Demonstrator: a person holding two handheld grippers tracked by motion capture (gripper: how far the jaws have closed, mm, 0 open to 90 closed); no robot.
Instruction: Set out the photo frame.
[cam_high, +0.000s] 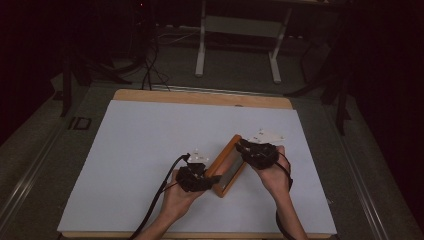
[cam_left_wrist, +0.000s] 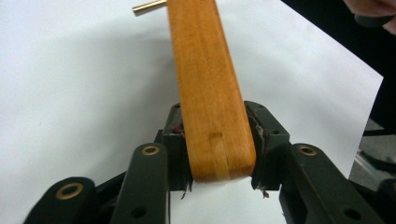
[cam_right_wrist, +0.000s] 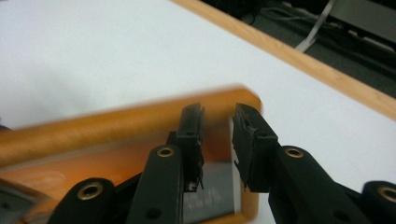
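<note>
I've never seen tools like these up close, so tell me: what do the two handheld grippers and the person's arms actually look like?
Each gripper, left gripper and right gripper, has two black jaws on black link arms with brass-coloured rivets. From the high view each carries a pale three-cornered plate on top, and a black cable trails from the left one. The person's forearms are bare, with no sleeves to be seen.

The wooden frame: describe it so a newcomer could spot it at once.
On the white table top, look near the front edge, between the person's two hands. The wooden frame sits tilted there, orange-brown around a dark panel, the left tool clamped on one end.
</note>
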